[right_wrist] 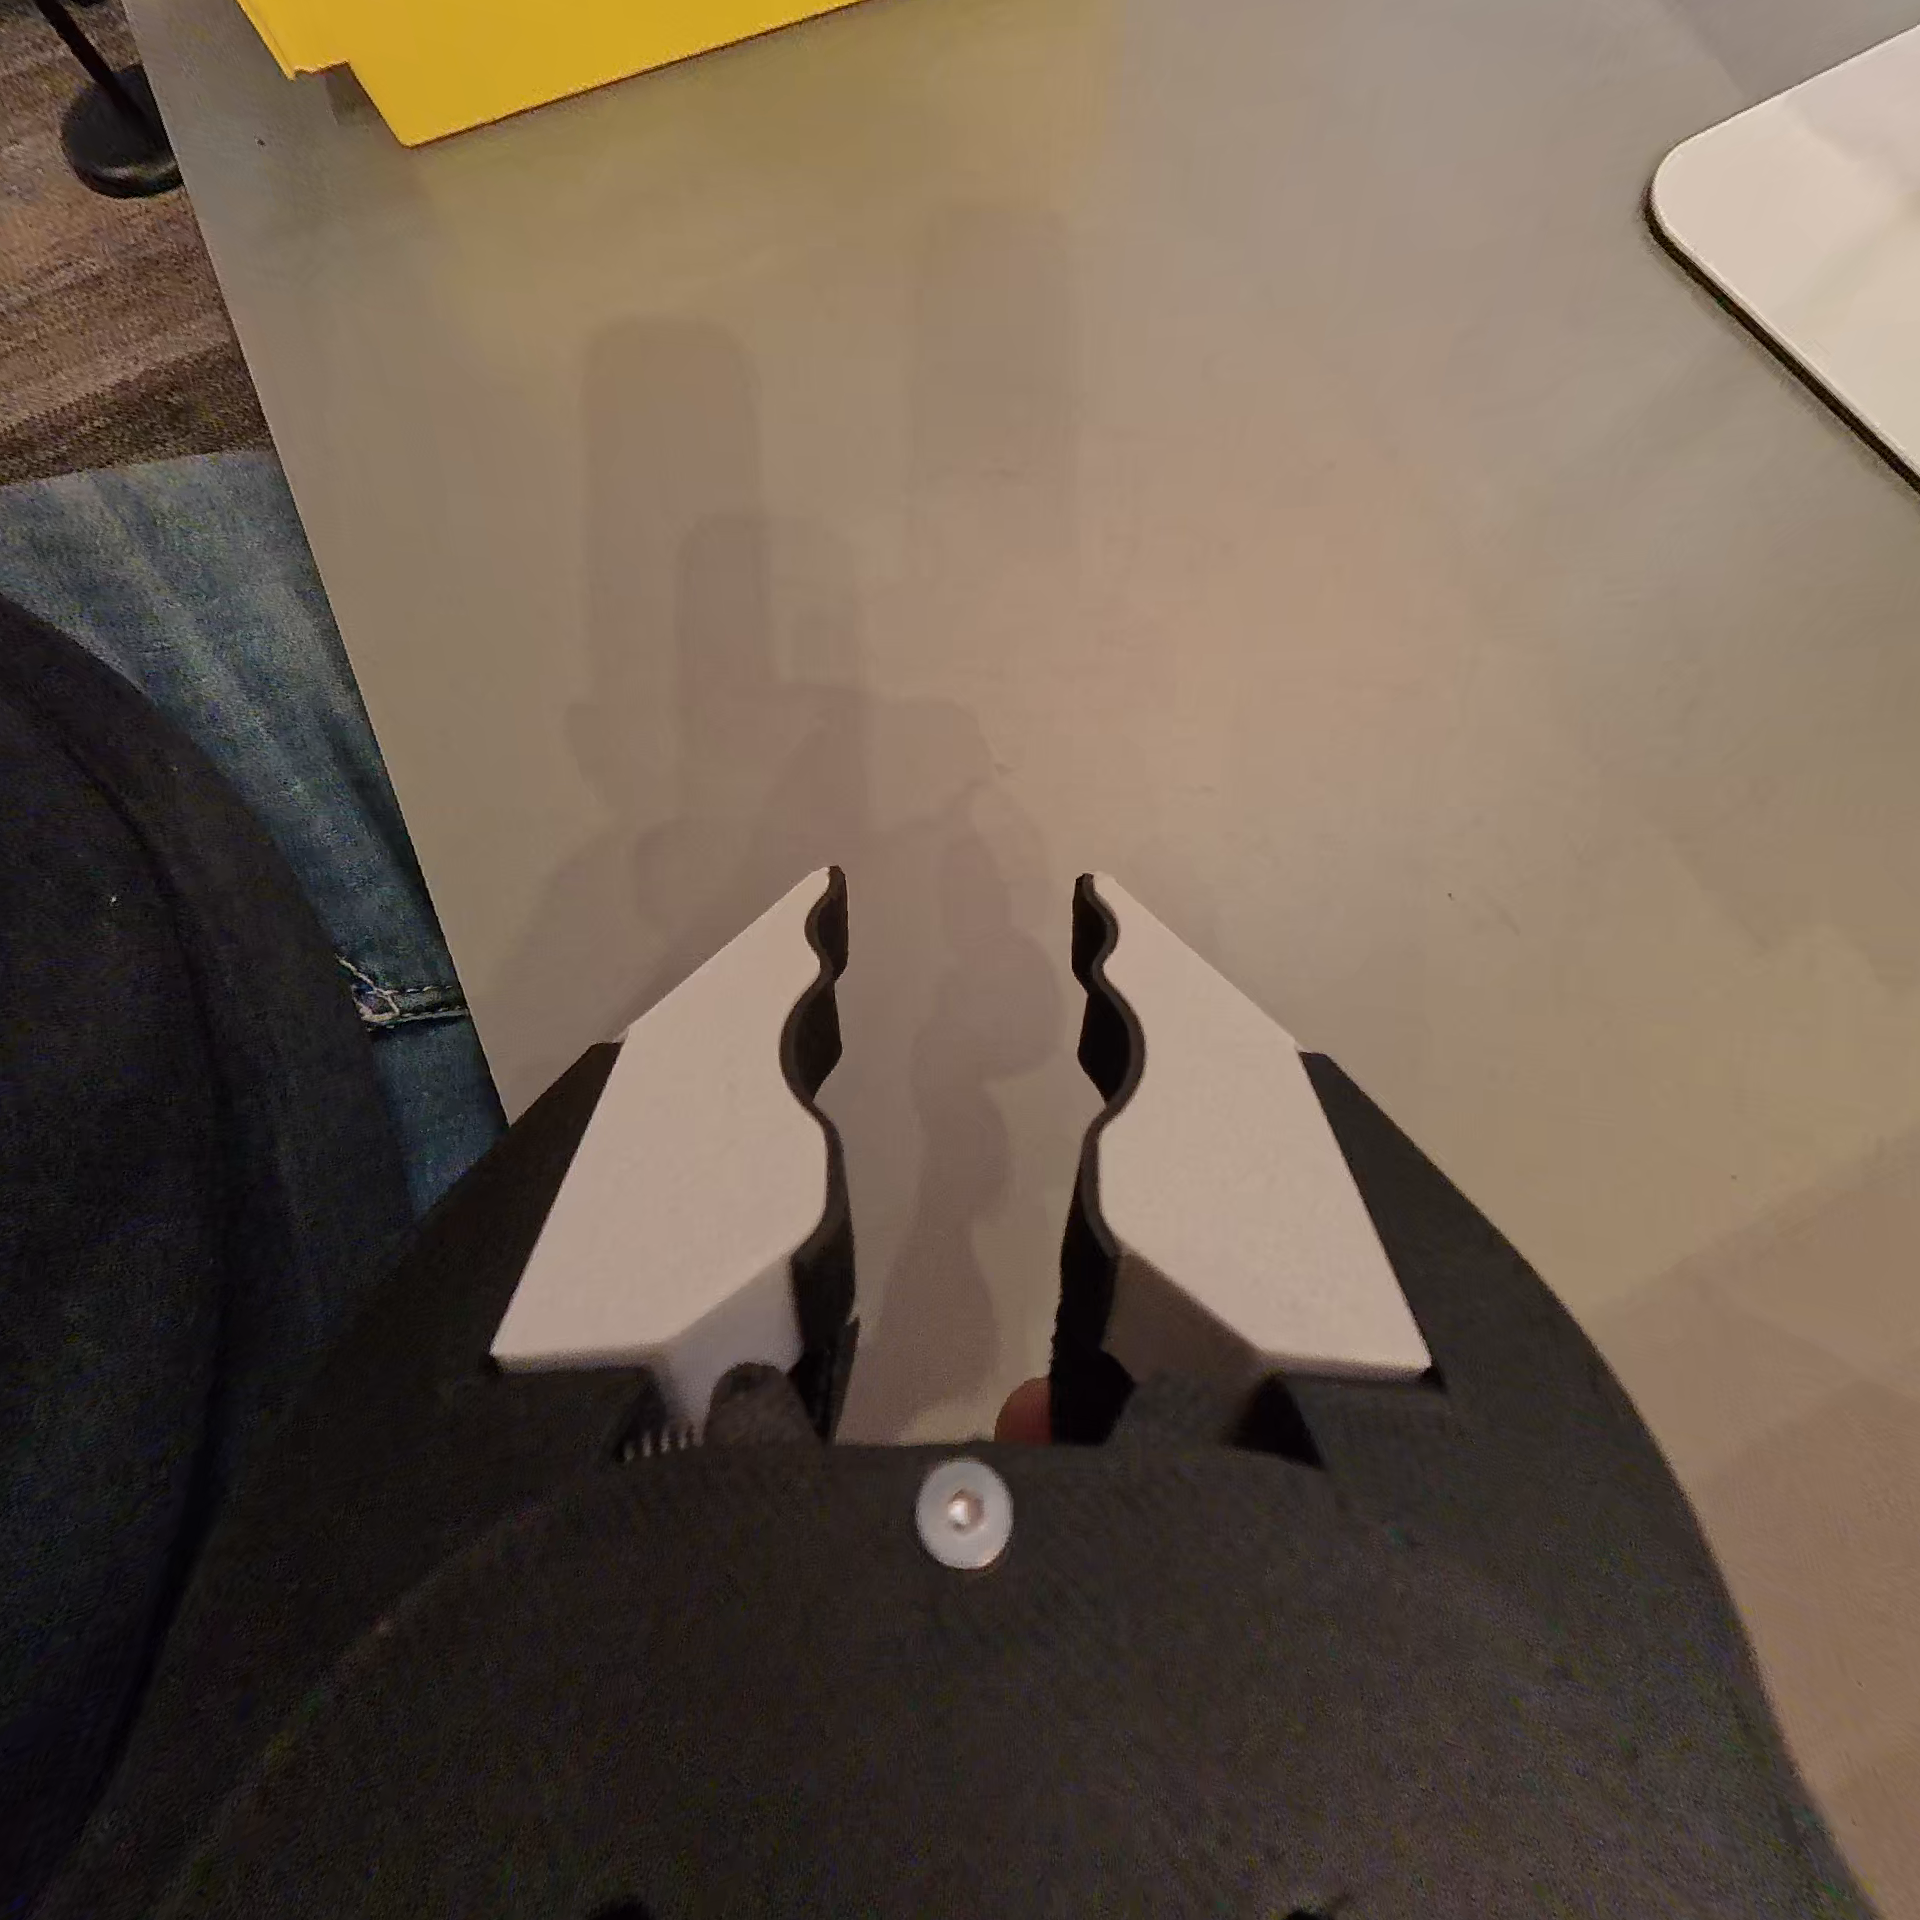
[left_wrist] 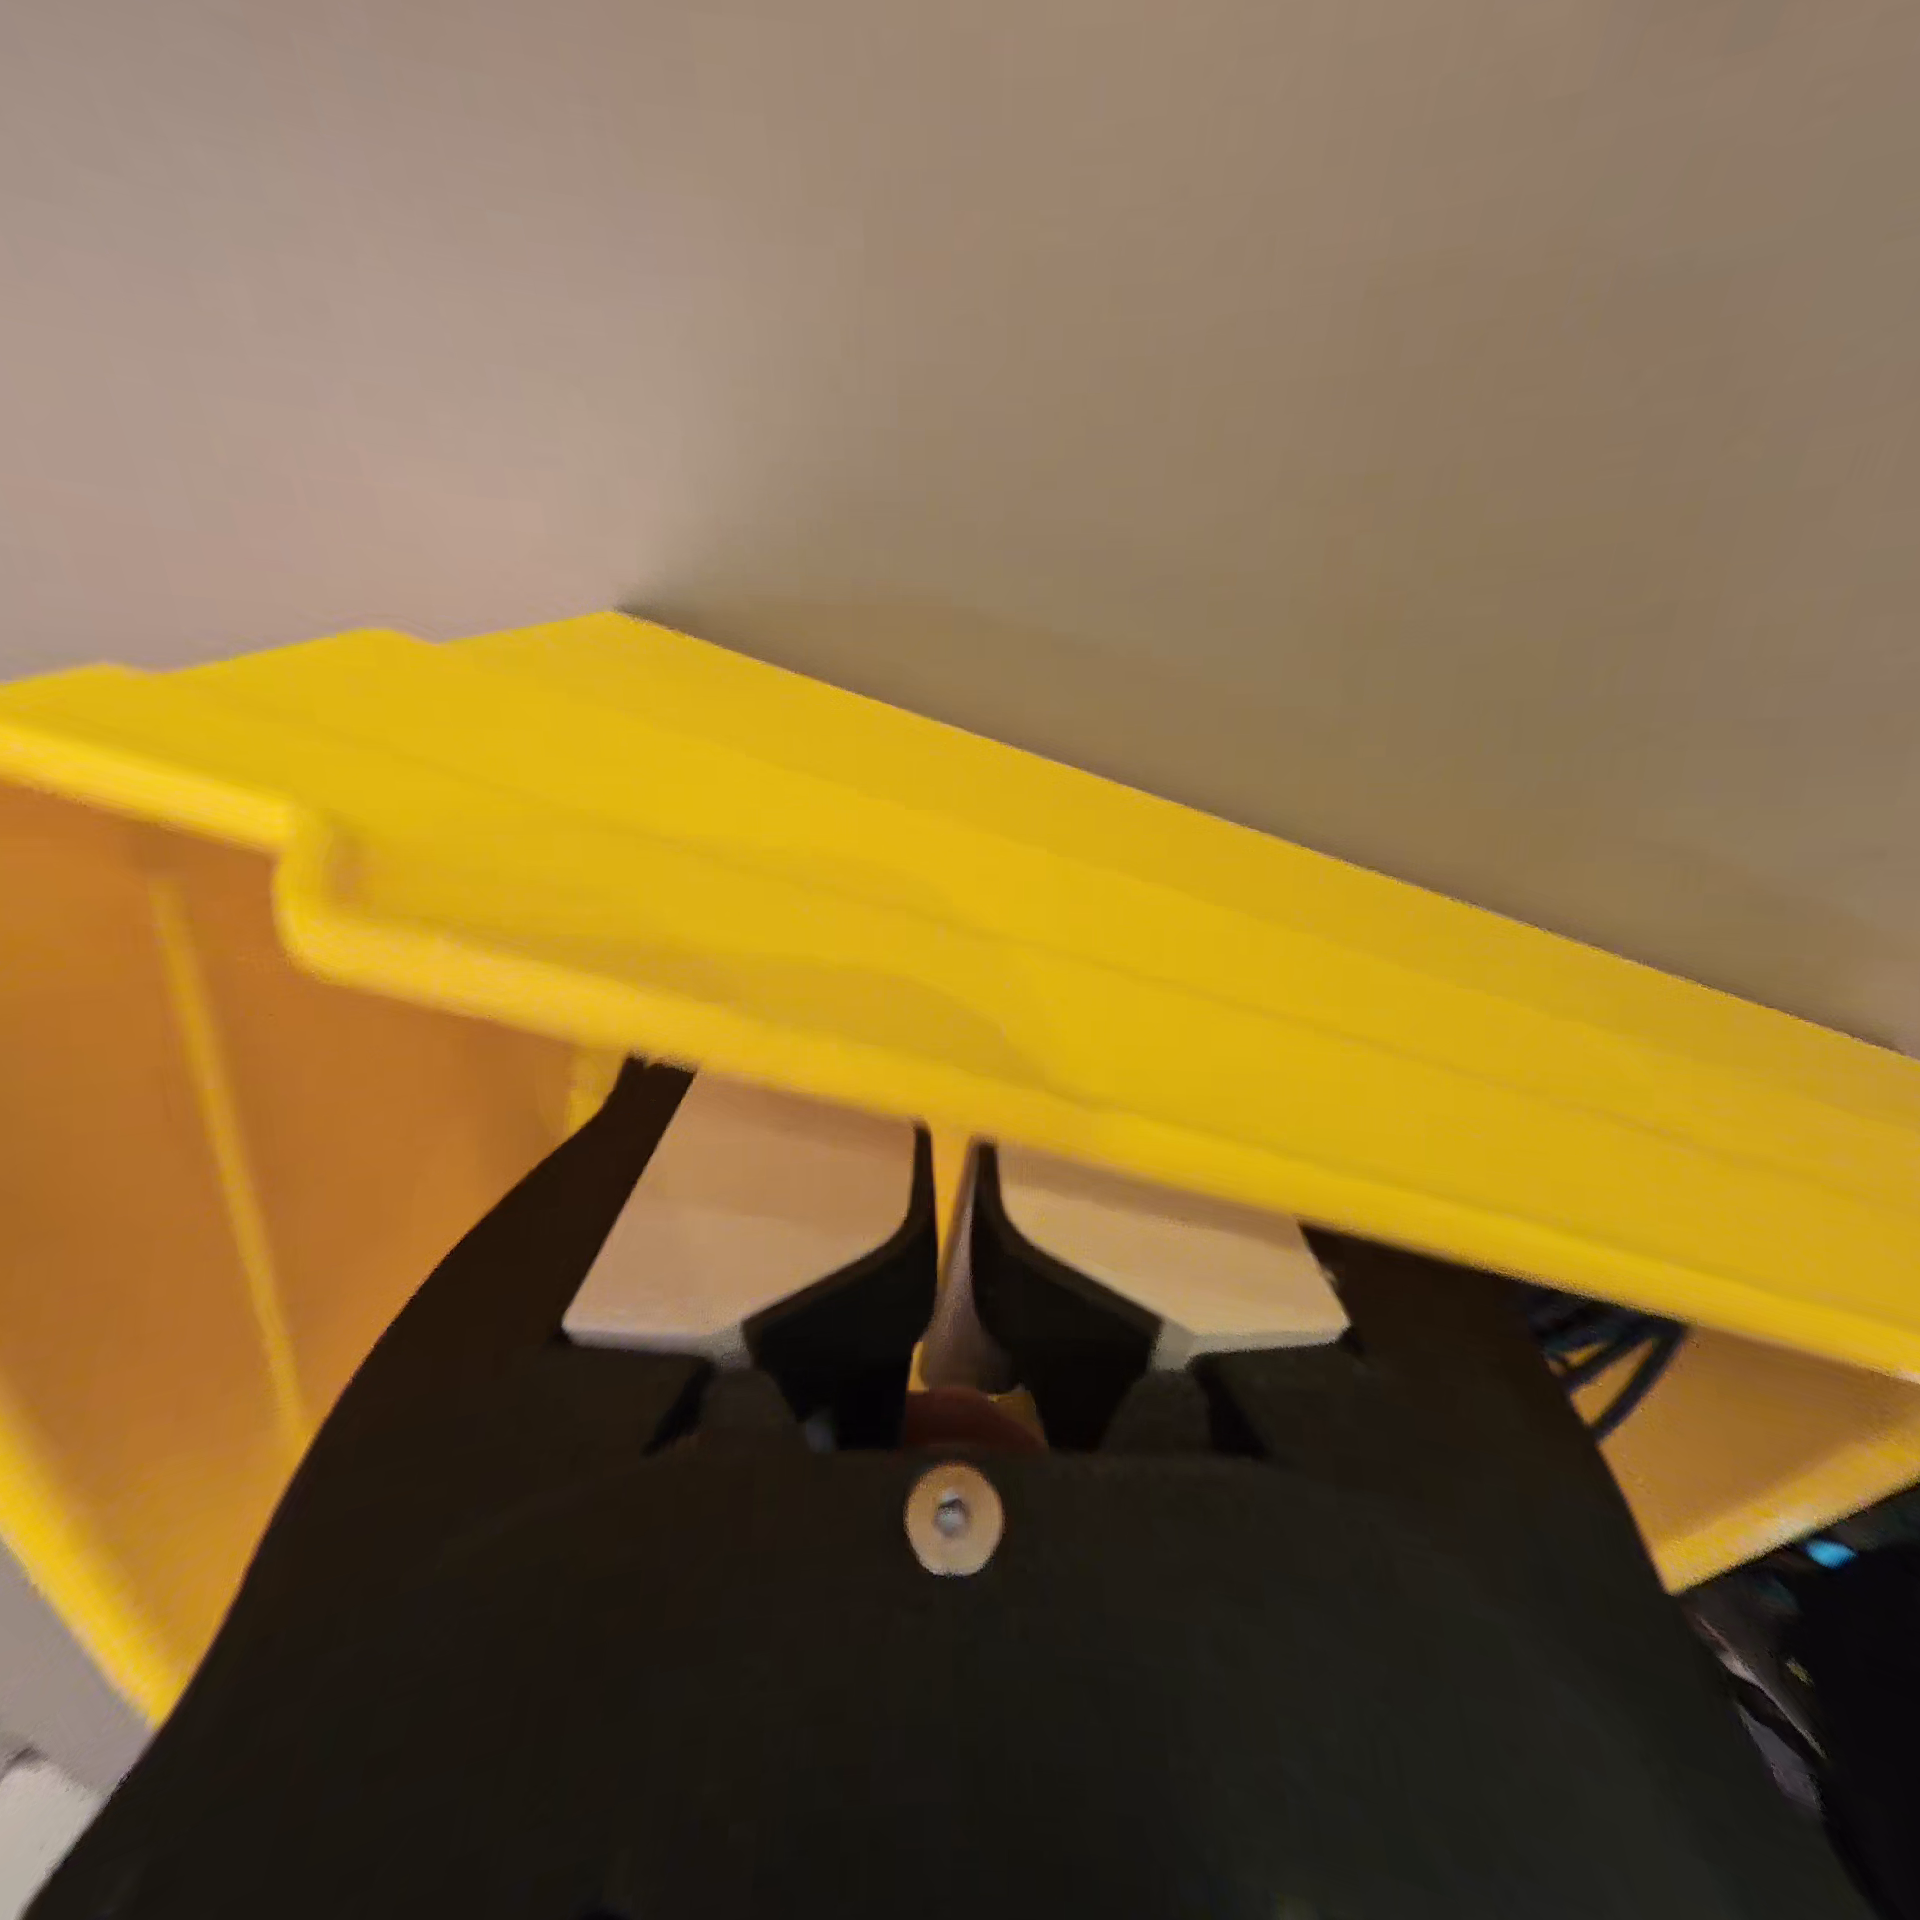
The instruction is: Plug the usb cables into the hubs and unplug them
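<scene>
In the left wrist view my left gripper (left_wrist: pixel 948 1143) reaches into a yellow bin (left_wrist: pixel 831 883). The bin's rim hides the fingertips. Its jaws stand almost together, with a thin pale strip (left_wrist: pixel 951 1309) pinched between the pads; it looks like a white cable, but its ends are hidden. Dark cables (left_wrist: pixel 1600 1361) lie in the bin at the right. No hub shows. In the right wrist view my right gripper (right_wrist: pixel 961 894) is open and empty, hovering over the bare grey table (right_wrist: pixel 1143 520).
A corner of the yellow bin (right_wrist: pixel 520 62) sits at the table's far left. A white flat pad (right_wrist: pixel 1818 239) lies at the far right. The table edge runs down the left, with a person's jeans leg (right_wrist: pixel 260 727) and a dark round cushion (right_wrist: pixel 104 1039) beside it.
</scene>
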`<state>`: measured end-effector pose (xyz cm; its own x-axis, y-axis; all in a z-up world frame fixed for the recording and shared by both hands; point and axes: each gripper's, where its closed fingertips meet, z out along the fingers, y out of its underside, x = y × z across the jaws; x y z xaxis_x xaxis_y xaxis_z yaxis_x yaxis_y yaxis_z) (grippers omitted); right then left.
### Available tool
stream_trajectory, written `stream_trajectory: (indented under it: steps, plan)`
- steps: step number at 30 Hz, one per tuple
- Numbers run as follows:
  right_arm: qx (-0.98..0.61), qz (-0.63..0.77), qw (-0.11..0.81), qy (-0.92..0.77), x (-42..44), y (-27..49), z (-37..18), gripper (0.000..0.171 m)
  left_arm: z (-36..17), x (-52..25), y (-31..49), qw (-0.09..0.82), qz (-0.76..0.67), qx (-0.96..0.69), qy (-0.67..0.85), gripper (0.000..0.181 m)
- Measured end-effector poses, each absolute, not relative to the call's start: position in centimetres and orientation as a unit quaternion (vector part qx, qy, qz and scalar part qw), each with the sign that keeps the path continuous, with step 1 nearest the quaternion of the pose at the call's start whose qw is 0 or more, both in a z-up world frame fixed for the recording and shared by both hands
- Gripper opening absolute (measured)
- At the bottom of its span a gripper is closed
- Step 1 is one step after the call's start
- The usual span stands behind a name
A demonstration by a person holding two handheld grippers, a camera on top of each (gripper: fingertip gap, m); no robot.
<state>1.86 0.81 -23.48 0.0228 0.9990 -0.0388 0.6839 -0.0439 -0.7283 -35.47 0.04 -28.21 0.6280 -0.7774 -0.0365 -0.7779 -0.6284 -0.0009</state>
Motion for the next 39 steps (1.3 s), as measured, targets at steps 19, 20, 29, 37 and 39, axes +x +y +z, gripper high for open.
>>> stream_trajectory:
  steps: [19,20,29,37,39]
  plan:
    - [-0.672,0.292,0.262,-0.628,2.2,1.2,-24.1,0.042,-28.7,-38.2,2.6,0.066,0.016,-0.883,0.465,0.013]
    - [-0.672,0.292,0.262,-0.628,2.1,1.2,-24.2,0.042,-28.7,-38.3,2.6,0.069,0.020,-0.880,0.469,0.010]
    - [-0.672,0.295,0.260,-0.628,2.0,1.3,-24.2,0.042,-26.3,-40.1,2.5,0.102,0.082,-0.871,0.474,0.003]
    - [-0.665,0.306,0.268,-0.627,1.5,1.2,-23.5,0.043,-17.4,-40.8,2.2,0.253,0.106,-0.878,0.392,0.002]
    - [-0.658,0.311,0.274,-0.629,1.2,1.0,-23.1,0.044,-14.9,-40.6,2.0,0.295,0.111,-0.874,0.369,0.002]
